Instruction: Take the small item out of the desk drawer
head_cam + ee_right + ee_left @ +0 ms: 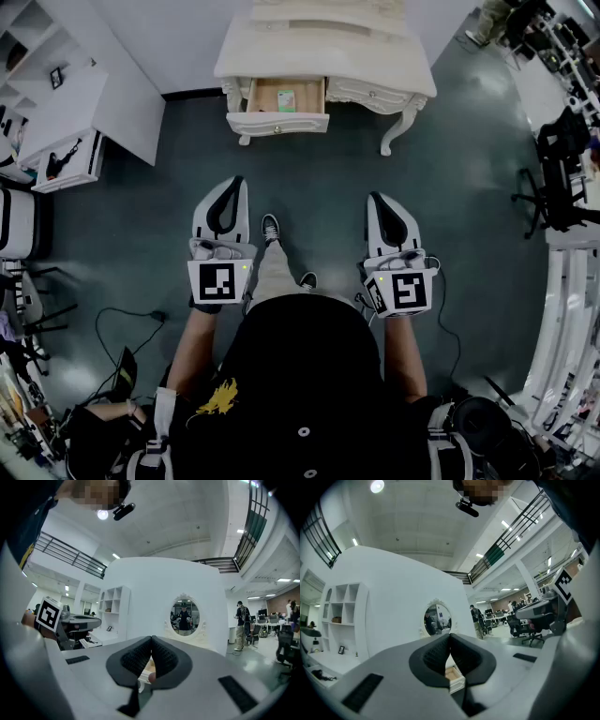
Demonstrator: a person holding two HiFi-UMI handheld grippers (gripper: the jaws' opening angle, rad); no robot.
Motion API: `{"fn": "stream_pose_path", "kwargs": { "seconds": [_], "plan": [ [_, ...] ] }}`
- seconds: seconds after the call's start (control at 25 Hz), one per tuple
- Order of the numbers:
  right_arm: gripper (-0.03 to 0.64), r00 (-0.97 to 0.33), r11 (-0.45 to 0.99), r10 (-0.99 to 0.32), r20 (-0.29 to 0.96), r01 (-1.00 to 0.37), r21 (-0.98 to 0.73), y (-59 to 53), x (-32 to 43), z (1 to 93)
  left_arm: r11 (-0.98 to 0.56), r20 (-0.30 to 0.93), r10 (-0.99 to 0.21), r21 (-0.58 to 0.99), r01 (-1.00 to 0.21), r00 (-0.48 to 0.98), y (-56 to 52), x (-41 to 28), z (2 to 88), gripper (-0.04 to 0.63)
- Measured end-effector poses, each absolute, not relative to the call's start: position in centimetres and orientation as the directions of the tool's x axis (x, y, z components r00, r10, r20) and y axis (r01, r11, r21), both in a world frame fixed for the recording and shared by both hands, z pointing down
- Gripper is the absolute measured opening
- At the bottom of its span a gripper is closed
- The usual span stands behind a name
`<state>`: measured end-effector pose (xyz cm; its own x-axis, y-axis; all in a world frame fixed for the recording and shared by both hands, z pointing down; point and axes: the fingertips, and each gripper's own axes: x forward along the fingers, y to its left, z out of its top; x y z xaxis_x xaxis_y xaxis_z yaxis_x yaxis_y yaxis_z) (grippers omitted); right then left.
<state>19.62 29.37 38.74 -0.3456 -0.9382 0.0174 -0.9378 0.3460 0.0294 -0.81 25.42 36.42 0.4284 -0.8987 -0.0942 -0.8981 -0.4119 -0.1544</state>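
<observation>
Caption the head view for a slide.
Facing white desk, drawer open, small item inside; left gripper and right gripper shut.

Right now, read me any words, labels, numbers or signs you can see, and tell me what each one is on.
No text can be read in any view.
On the small item in the open desk drawer: green and pink print, too small to read.
On the left gripper, marker cube: a black-and-white square pattern, no letters.
On the right gripper, marker cube: a square pattern too, no letters.
</observation>
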Motion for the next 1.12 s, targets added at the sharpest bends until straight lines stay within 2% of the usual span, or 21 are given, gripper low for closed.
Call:
{"fn": "stream_pose_path", "kwargs": {
  "seconds": [0.44, 0.56, 0.84, 0.92, 1.12],
  "plan": [
    [0.017, -0.332, 0.335, -0.942, 0.049, -0.941, 0.054, 29.2, 20.1, 39.4, -0.377, -0.040, -0.922, -0.143, -0.915, 0.386, 25.4, -2.1, 38.3, 0.014],
    [0.039, -0.320, 0.322, -0.945, 0.067, -0.946, 0.024, 28.3, 20.8, 40.2, -0.363, -0.032, -0.928, -0.149, -0.920, 0.371, 24.2, -2.4, 38.3, 0.016],
    [0.146, -0.308, 0.303, -0.942, 0.136, -0.951, -0.053, 22.5, 20.7, 41.7, -0.372, 0.003, -0.927, -0.146, -0.917, 0.376, 18.7, -2.8, 39.0, 0.153],
    [0.147, -0.318, 0.309, -0.937, 0.144, -0.948, -0.078, 19.7, 20.3, 41.8, -0.388, 0.004, -0.921, -0.132, -0.912, 0.390, 16.3, -3.0, 39.0, 0.173],
    [0.214, -0.322, 0.309, -0.931, 0.170, -0.946, -0.097, 12.3, 17.6, 41.4, -0.412, 0.012, -0.910, -0.134, -0.901, 0.415, 9.4, -4.9, 39.4, 0.233]
  ]
}}
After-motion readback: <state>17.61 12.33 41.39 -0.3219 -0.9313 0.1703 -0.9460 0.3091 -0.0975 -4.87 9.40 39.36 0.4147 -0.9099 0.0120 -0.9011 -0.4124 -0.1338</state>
